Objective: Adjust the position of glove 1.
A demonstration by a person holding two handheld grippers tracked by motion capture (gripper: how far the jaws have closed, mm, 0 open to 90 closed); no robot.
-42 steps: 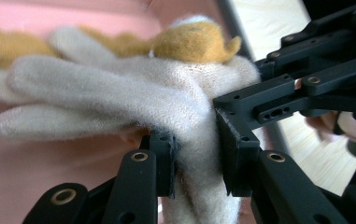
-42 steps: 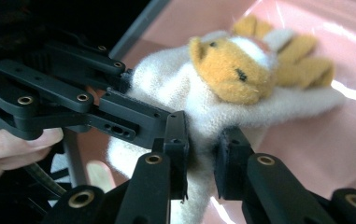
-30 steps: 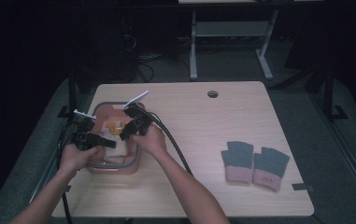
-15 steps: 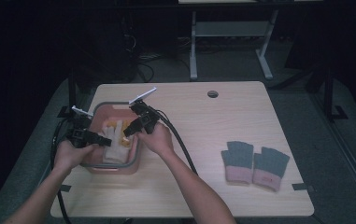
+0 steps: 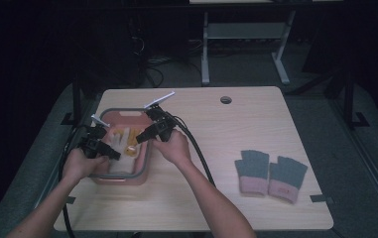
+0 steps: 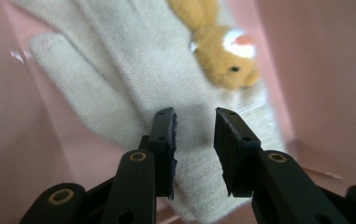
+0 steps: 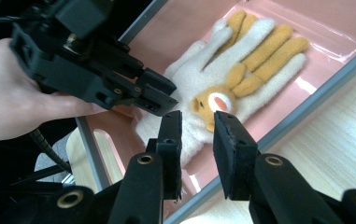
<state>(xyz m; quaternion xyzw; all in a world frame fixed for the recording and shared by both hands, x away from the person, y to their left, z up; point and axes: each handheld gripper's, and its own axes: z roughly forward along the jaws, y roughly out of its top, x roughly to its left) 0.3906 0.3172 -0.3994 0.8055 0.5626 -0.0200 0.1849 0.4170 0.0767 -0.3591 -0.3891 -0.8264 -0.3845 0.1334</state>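
A cream glove (image 5: 119,144) with yellow fingers and a small bear face (image 7: 211,103) lies flat in a pink bin (image 5: 127,115) with a grey rim at the table's left. My left gripper (image 5: 111,152) is open just above the glove's cuff (image 6: 199,172), with nothing between its jaws. From the bin's right side my right gripper (image 5: 141,138) points down at the bear face, also open and empty (image 7: 196,128). In the right gripper view the left gripper (image 7: 159,95) sits close by, over the glove's wrist end.
A pair of grey fingerless gloves (image 5: 270,171) with pink cuffs lies on the right half of the wooden table (image 5: 216,134). A cable hole (image 5: 225,99) is near the far edge. Cables trail off the left side.
My right hand has drawn back to the bin's right edge, uncovering the glove. The left gripper has barely shifted over the bin's left part.
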